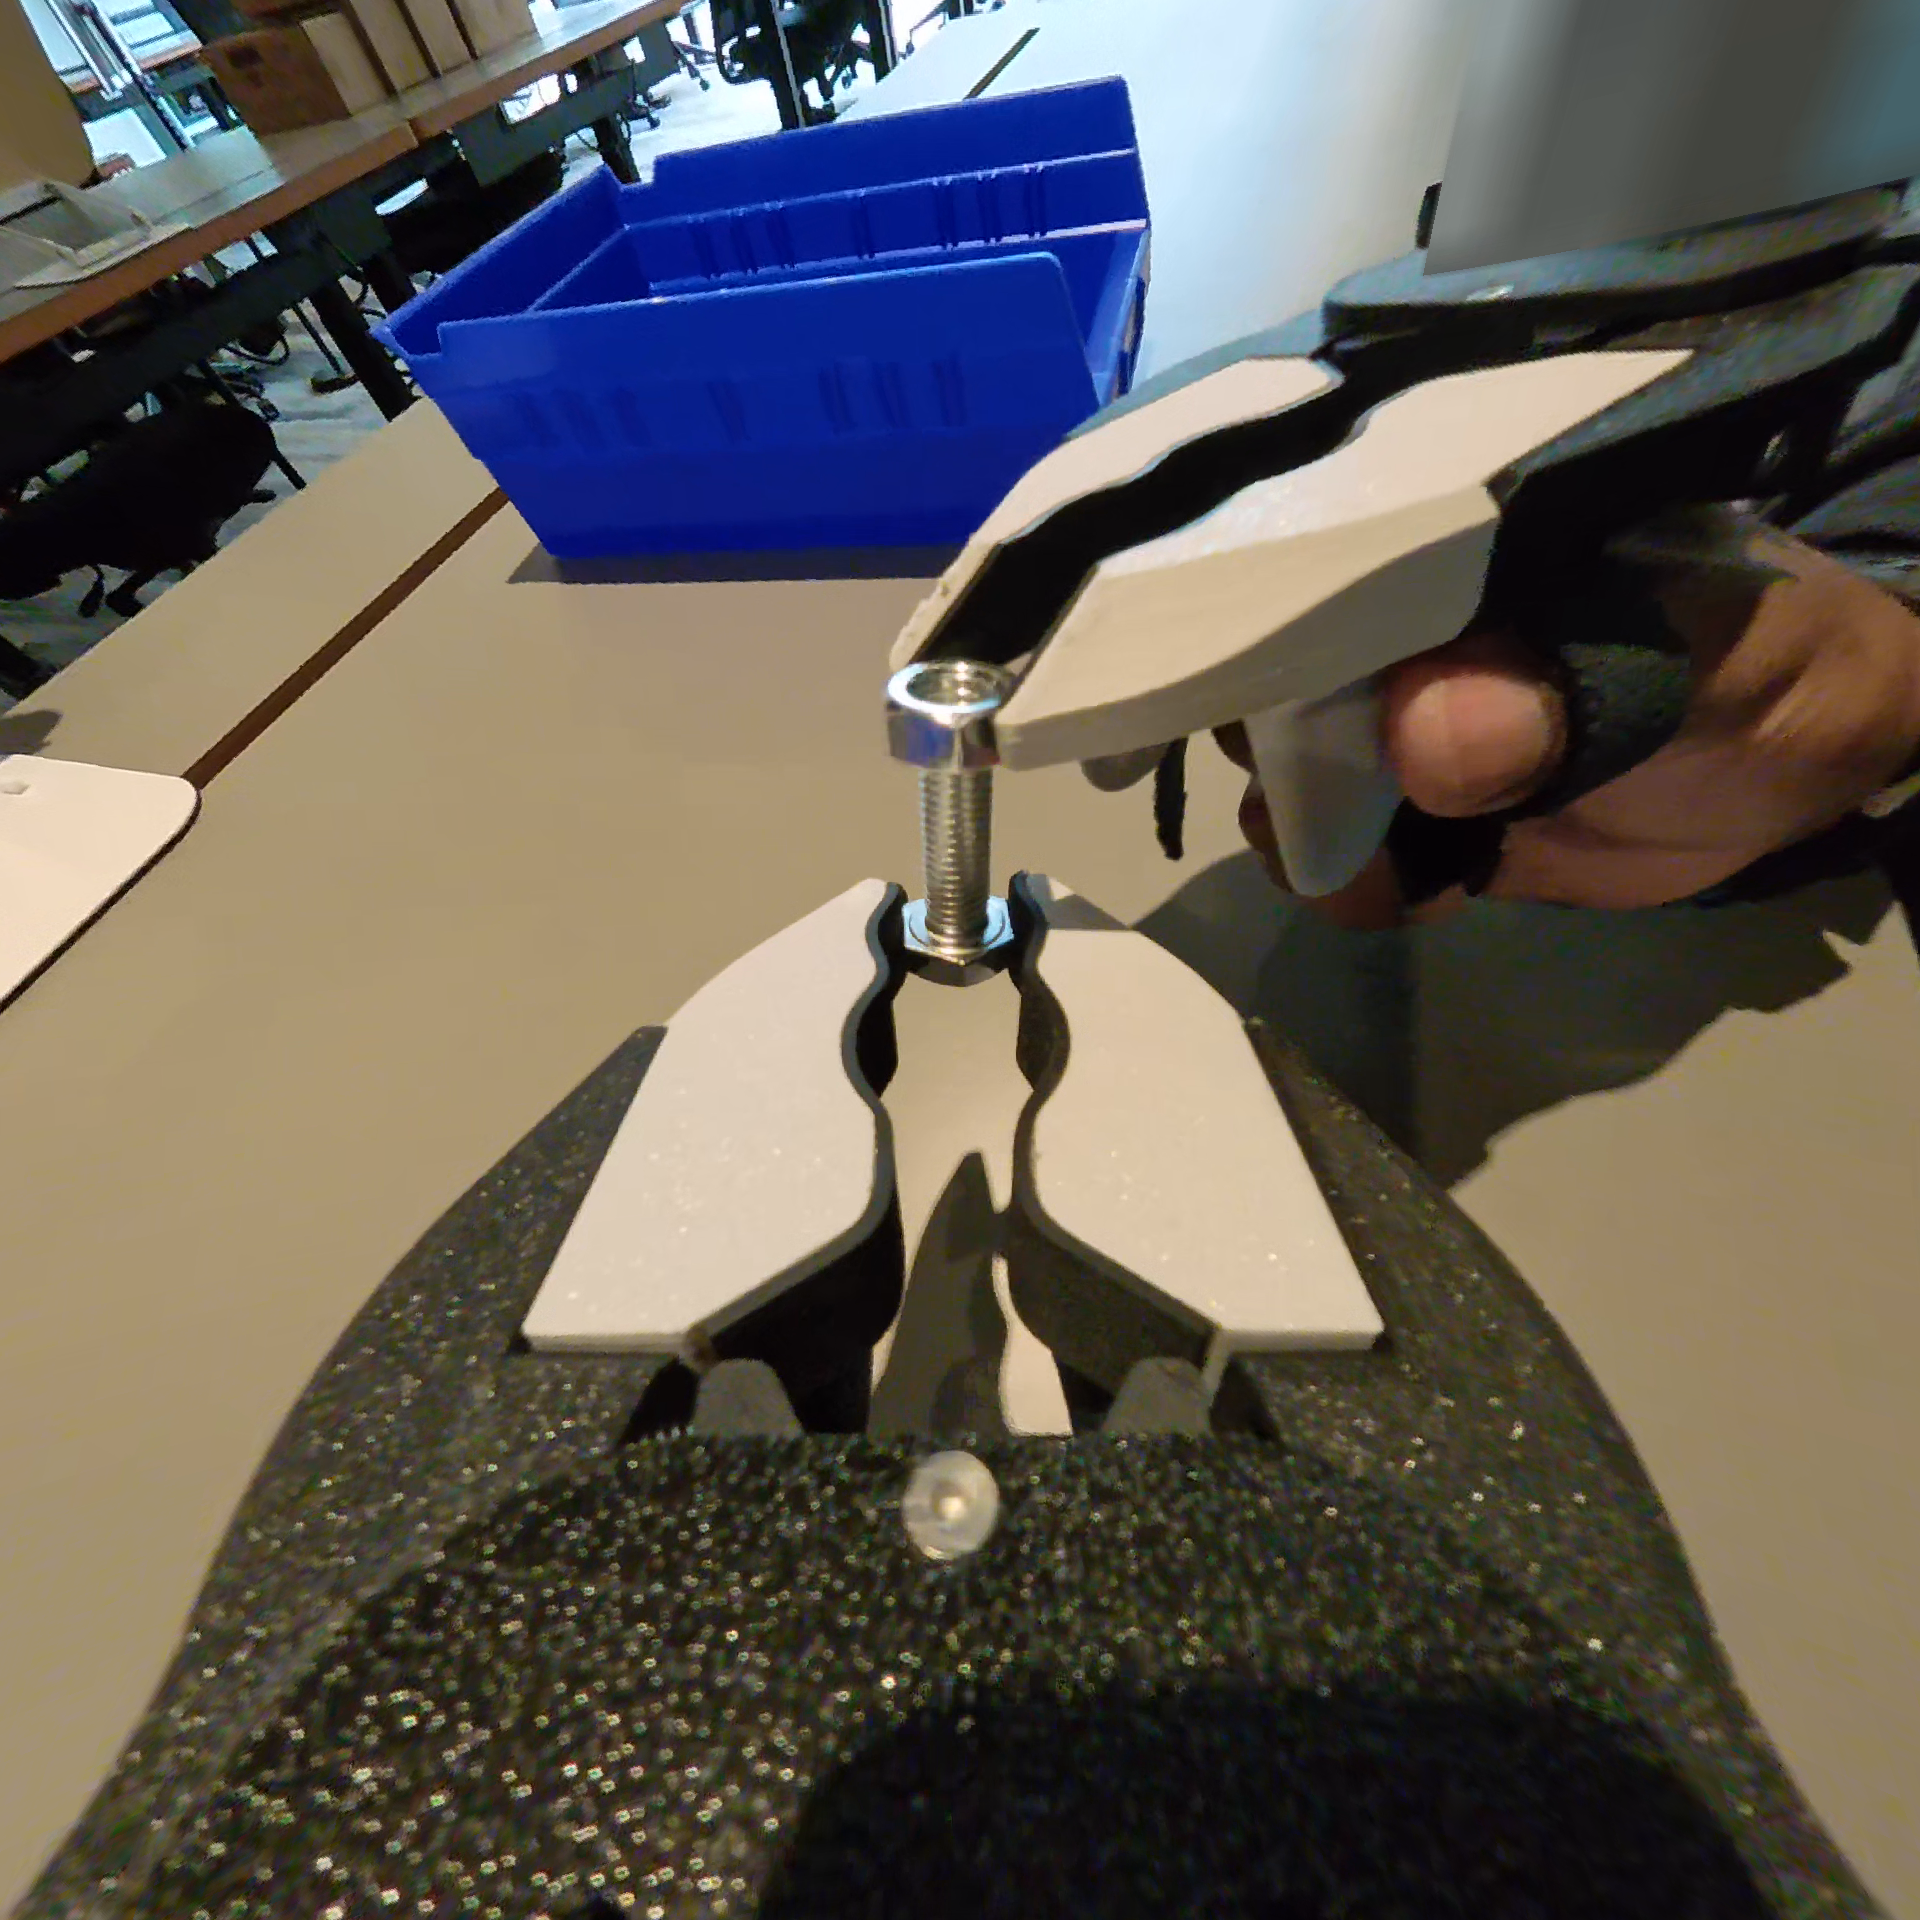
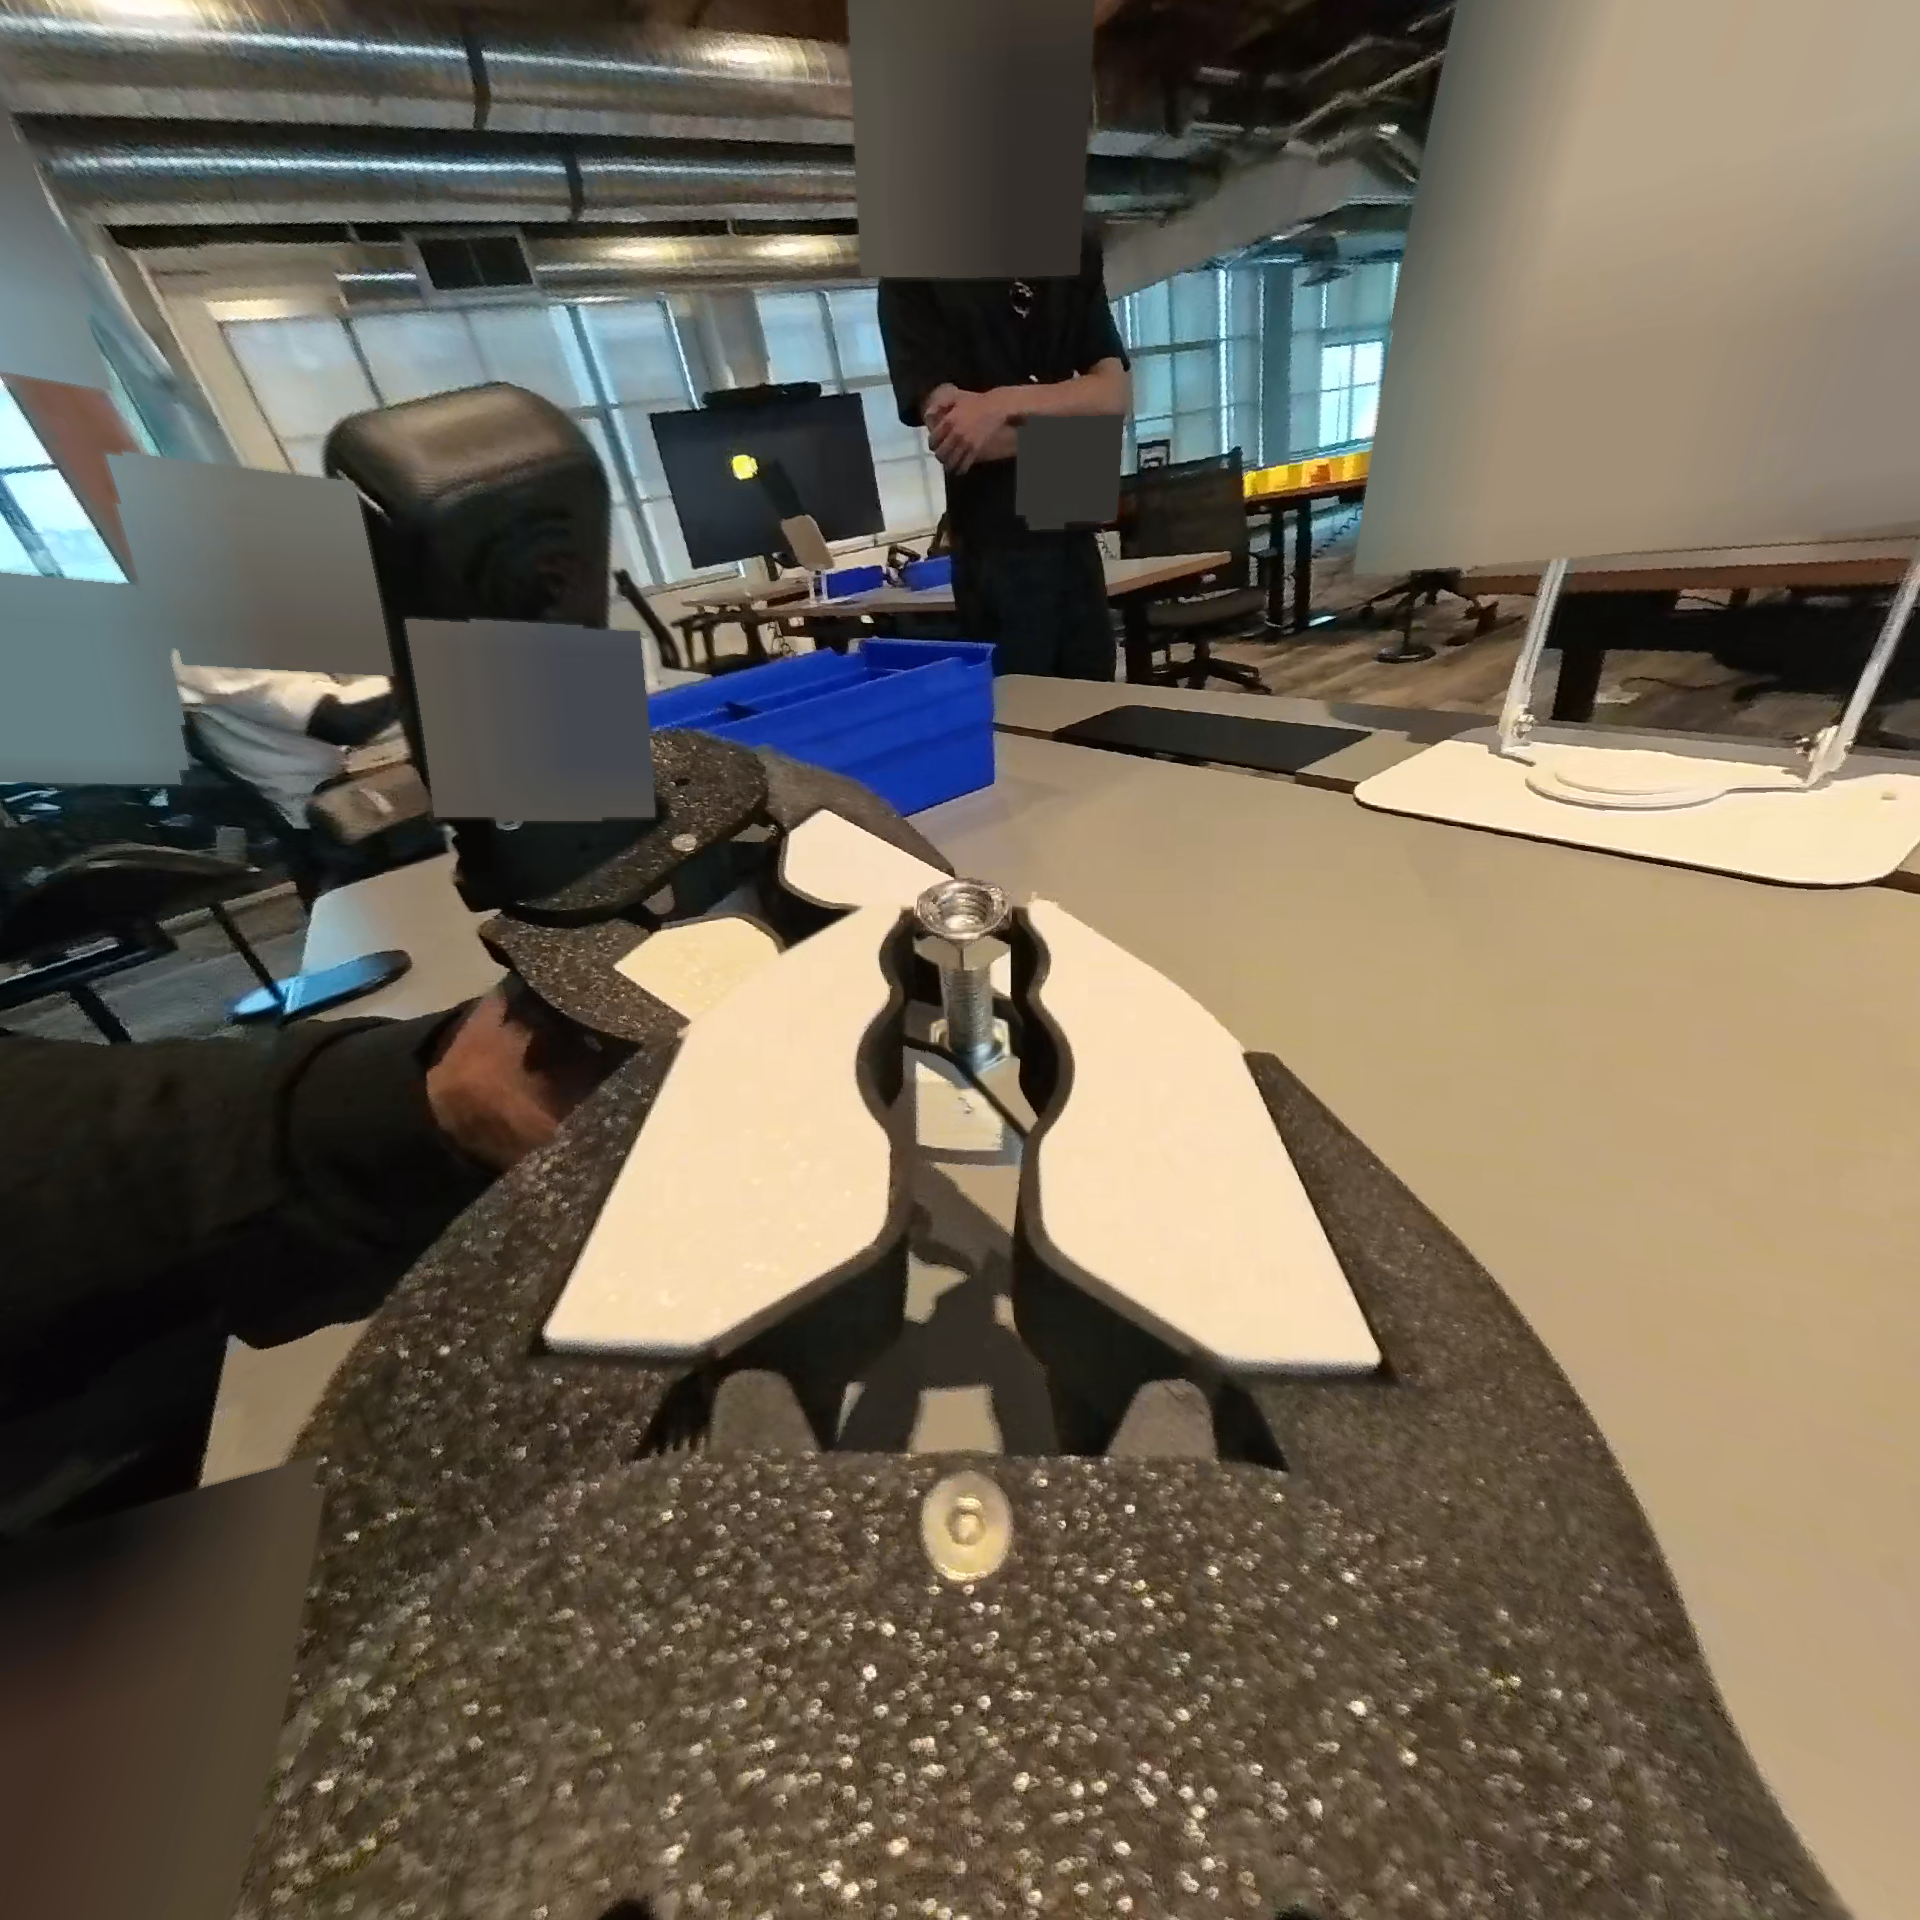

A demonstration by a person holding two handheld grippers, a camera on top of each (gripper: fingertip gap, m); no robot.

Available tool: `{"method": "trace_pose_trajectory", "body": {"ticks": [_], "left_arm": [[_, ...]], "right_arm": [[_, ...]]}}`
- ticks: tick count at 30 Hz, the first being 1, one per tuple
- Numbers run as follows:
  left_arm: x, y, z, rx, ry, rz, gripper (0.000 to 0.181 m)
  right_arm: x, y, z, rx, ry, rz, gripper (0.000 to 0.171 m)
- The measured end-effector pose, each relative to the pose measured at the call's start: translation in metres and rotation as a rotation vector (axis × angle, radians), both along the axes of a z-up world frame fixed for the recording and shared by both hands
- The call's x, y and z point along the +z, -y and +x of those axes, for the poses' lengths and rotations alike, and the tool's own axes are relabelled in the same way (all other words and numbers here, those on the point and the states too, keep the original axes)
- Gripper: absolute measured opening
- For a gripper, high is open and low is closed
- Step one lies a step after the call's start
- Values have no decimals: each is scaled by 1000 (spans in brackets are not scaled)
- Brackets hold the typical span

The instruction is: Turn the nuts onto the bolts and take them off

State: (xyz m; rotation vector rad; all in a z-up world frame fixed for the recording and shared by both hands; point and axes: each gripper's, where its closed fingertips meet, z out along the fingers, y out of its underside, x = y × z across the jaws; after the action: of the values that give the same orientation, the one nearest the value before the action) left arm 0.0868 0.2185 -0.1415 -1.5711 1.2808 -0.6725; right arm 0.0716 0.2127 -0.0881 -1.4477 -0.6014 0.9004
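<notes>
Mid-worktop, bolt [image 1: 948, 854] upright with head clamped in left gripper [image 1: 951, 935] fingers, nut [image 1: 948, 717] at its tip pinched by right gripper [image 2: 961, 920] fingers; threading step, probably; next: turning nut squarely.

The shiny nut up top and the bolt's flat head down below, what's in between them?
Only bare threaded shaft runs between the shiny steel hex nut and the bolt's head; nothing else sits there, as the left wrist view shows clearly.
</notes>
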Motion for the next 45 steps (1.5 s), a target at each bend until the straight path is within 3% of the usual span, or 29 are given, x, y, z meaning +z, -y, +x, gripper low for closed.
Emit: {"method": "trace_pose_trajectory", "body": {"ticks": [10,22,45], "left_arm": [[0,1,1,-7,-2,-5,19],[-7,-3,2,58,-13,-78,19],[-7,4,3,-24,-6,-72,19]], "right_arm": [[-2,1,1,24,26,23,17],[-9,-7,3,-138,145,47,17],[-13,2,4,60,109,-9,18]]}}
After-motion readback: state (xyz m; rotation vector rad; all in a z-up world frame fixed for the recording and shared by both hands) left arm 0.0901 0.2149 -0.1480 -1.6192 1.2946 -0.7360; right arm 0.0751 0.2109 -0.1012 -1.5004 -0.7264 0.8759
